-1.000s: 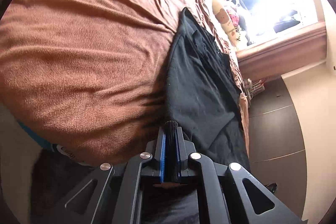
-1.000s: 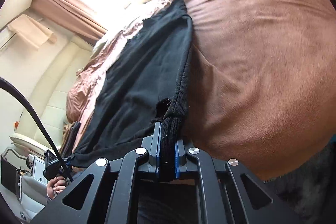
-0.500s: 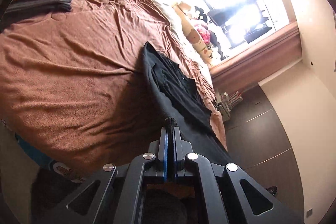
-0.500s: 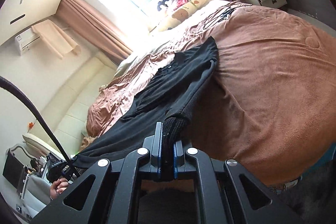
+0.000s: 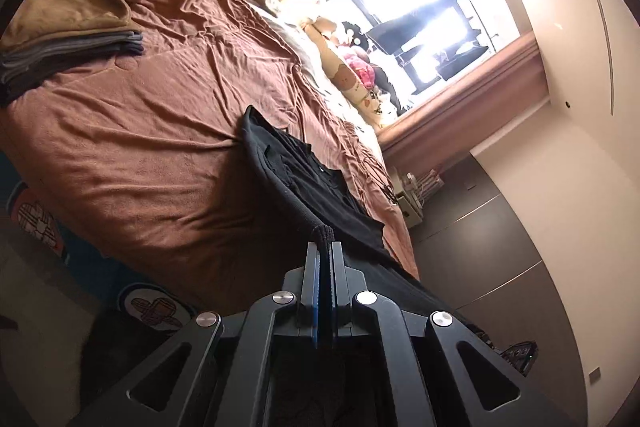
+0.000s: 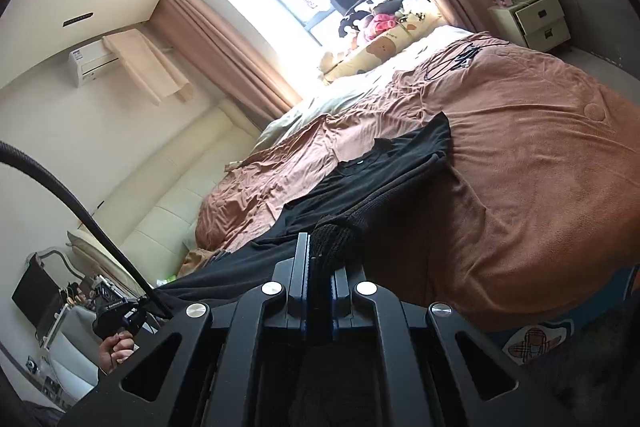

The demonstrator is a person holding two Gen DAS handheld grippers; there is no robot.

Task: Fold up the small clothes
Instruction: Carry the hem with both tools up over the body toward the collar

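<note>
Both claws are pinched tight on the black garment (image 5: 320,179): your left gripper (image 5: 325,247) has a bunched ribbed edge, your right gripper (image 6: 320,247) a thick ribbed cuff or hem, while the rest trails back across the brown bedspread (image 5: 140,147), well short of the folded stack (image 5: 68,43) near its far corner. Risk: fabric still on the bedspread may rumple if the two ends are drawn unevenly. The left bite looks thin and may slip.
</note>
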